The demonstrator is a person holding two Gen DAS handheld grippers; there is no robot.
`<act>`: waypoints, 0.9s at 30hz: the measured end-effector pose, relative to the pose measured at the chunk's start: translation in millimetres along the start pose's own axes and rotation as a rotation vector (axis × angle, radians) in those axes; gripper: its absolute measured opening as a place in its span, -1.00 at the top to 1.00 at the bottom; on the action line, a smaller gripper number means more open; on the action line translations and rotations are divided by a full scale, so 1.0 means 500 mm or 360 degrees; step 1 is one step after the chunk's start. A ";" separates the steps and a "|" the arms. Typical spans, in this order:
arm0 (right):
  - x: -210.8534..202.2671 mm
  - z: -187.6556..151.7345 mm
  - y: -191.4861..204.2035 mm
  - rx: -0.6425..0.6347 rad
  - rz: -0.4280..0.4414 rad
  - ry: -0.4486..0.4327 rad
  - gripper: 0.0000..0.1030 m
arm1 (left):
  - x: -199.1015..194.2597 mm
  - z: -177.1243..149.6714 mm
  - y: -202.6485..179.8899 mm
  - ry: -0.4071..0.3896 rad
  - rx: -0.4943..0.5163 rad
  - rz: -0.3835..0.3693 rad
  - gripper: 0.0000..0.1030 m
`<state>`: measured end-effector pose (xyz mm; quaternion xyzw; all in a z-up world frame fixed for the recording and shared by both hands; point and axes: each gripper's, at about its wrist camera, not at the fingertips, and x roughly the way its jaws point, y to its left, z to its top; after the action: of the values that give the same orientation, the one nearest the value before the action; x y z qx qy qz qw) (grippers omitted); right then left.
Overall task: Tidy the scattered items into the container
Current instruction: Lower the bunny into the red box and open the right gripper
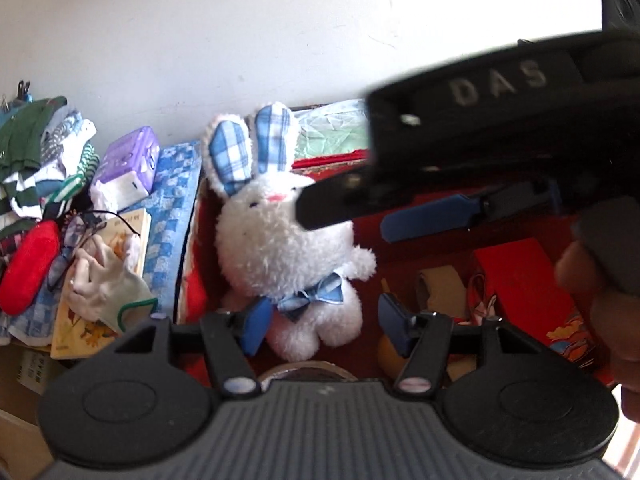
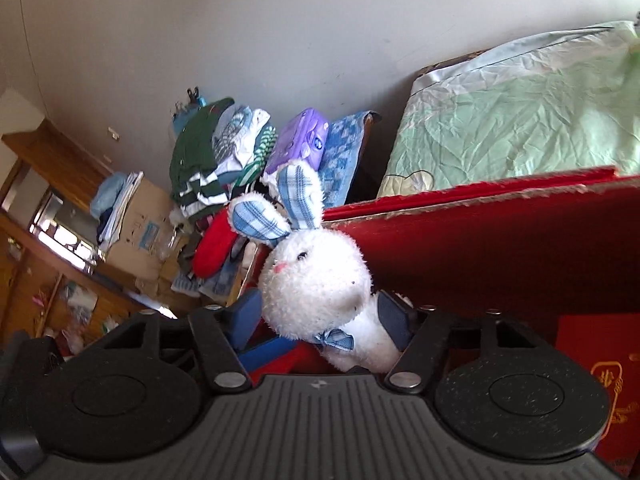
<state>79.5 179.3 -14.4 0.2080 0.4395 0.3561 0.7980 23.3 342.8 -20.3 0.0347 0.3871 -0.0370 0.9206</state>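
**A:** Status on the right gripper?

**B:** Jaws are either side of the plush rabbit, pads at its neck and body. Contact looks likely, but I can't tell from the right wrist view whether it's squeezing or just bracketing. In the left wrist view the right gripper comes in from the rabbit's right, fingers reaching toward its head.

**A:** Left gripper?

**B:** Jaws spread wide, nothing between the pads. It hovers just in front of the rabbit's feet, pointing into the box.

**A:** Where's the rabbit relative to the container?

**B:** Inside the red box, sitting upright in its left end against the wall, ears sticking up above the rim.

**A:** So which step?

**B:** My read: placing the rabbit, or seating it after the drop. Either way it's already in the box. Next move, as I judge it: part the right jaws, back off straight so the fur doesn't drag the toy over, then go for the next loose item.

**A:** What else is in the box?

**B:** To the rabbit's right: a red printed packet, something tan beside it, a yellow rounded thing low down, too hidden to name. A tape roll is just below the rabbit's feet.

**A:** Still outside?

**B:** Left of the rabbit: red pouch, work glove on a yellow book, purple tissue pack, and a clothes pile further left.
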 end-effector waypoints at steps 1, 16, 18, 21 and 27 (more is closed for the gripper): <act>-0.004 0.000 -0.001 0.0014 -0.0024 -0.0015 -0.08 | -0.002 -0.001 0.001 -0.0004 -0.0008 -0.0011 -0.20; 0.033 0.004 -0.004 -0.0026 -0.0115 0.0053 0.29 | -0.019 -0.006 -0.022 -0.0035 0.0024 -0.0016 -0.20; 0.037 0.004 0.009 -0.0085 -0.0111 0.0054 0.29 | -0.020 -0.007 -0.021 -0.0042 0.0028 -0.0018 -0.20; 0.051 0.003 0.019 -0.0136 -0.0071 0.0098 0.25 | -0.019 -0.008 -0.020 -0.0048 0.0033 -0.0033 -0.25; 0.041 -0.001 0.010 -0.0083 -0.0096 0.0082 0.19 | -0.005 -0.004 -0.028 -0.0040 0.0032 -0.0048 -0.29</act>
<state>84.4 197.8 -22.9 0.1647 0.4565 0.3484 0.8020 18.9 329.1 -20.6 0.0376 0.3757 -0.0551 0.9243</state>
